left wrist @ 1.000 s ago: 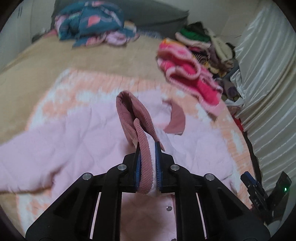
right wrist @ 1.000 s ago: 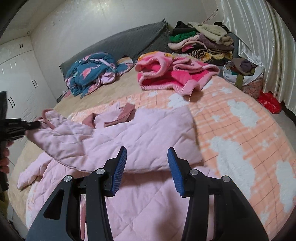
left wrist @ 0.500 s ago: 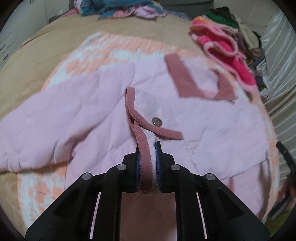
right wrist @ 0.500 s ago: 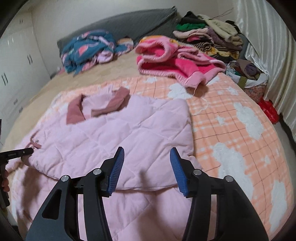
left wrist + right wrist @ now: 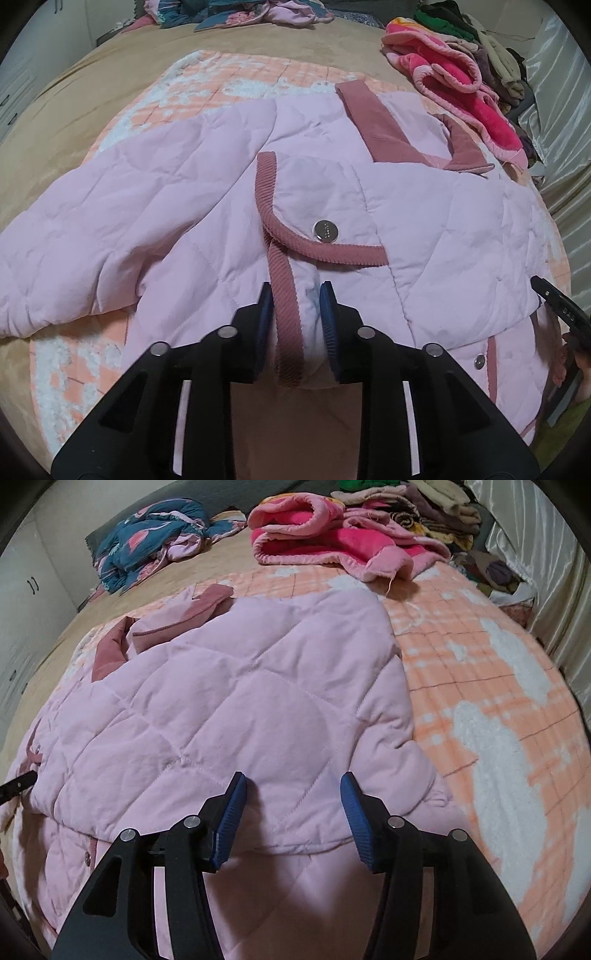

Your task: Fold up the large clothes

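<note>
While both hand-held tools tilt steeply down toward the bed, the left gripper (image 5: pixel 293 291) has its jaws opening, and the corduroy-trimmed cuff (image 5: pixel 284 325) of the pink quilted jacket (image 5: pixel 424 229) lies between its blue pads (image 5: pixel 327 314), with a gap showing on the right side, so the cuff is released rather than pinched. The right gripper (image 5: pixel 291 794) hovers just above the folded-over panel of the same jacket (image 5: pixel 229 709), its jaws parted and nothing between them; it also appears at the right edge of the left wrist view (image 5: pixel 561 314), with part of a hand just beside it.

The jacket lies spread across the near half of the bed, on an orange-and-white checked blanket (image 5: pixel 480 709) that covers a tan bedspread (image 5: pixel 74 122). Its dusty-rose collar (image 5: pixel 373 125) points toward the far side of the bed, one sleeve (image 5: pixel 74 229) extends toward the left edge, and a metal snap button (image 5: pixel 325 231) sits on the folded front.

Toward the far edge of the bed lie a bright pink fleece garment (image 5: pixel 332 535), a blue patterned garment (image 5: pixel 147 542), and a stack of mixed clothes (image 5: pixel 424 506) at the far right corner. A pale satin curtain (image 5: pixel 554 572) hangs along the right side, and white cupboard doors (image 5: pixel 33 590) stand at the left.
</note>
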### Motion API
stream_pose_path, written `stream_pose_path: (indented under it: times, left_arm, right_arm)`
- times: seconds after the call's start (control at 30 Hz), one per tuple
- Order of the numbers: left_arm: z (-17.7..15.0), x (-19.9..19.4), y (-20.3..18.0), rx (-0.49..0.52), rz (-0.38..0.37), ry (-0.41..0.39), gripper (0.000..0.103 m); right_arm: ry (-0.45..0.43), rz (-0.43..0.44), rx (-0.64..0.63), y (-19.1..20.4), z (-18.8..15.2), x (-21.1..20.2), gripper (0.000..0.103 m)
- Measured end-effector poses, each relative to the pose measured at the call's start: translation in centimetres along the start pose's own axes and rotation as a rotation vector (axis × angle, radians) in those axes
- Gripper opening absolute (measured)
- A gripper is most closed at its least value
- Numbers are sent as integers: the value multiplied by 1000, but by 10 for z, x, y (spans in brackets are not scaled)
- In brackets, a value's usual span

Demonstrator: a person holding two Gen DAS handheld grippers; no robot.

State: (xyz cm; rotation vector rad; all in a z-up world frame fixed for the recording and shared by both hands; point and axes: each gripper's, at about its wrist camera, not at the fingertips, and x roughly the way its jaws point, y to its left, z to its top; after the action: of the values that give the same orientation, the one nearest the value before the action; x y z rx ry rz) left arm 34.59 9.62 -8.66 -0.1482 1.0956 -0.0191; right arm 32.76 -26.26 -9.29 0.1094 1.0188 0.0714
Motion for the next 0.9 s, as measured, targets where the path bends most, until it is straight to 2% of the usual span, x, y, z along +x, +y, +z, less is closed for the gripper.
stream_pose_path:
  times: [0.13, 0.23, 0.3, 0.43, 0.53, 0.63, 0.77, 0.9]
  left_arm:
    - [-1, -8, -1, 15, 7, -10, 23]
    - [-3, -15, -1, 13, 9, -14, 41]
    - [-5, -23, 1, 5, 11, -28, 62]
    - [-9, -41, 2, -16, 11, -65, 77]
    - [-13, -56, 5, -38, 17, -97, 94]
    - [-17, -69, 8, -51, 40, -133, 94]
    - [-24, -83, 16, -59, 88, -156, 94]
    - [-30, -94, 26, -78, 114, -168, 94]
  right_arm:
    - [-35, 20, -8, 6, -5, -20, 62]
    - [-74, 37, -4, 10, -12, -39, 69]
    - [-98, 41, 3, 11, -16, -50, 76]
    - [-129, 50, 6, 17, -24, -67, 86]
    - [-153, 54, 3, 21, -28, -81, 87]
    - [-177, 62, -2, 28, -31, -94, 88]
    - [-207, 83, -21, 42, -32, -107, 95]
    - [-229, 91, -44, 58, -31, -116, 95]
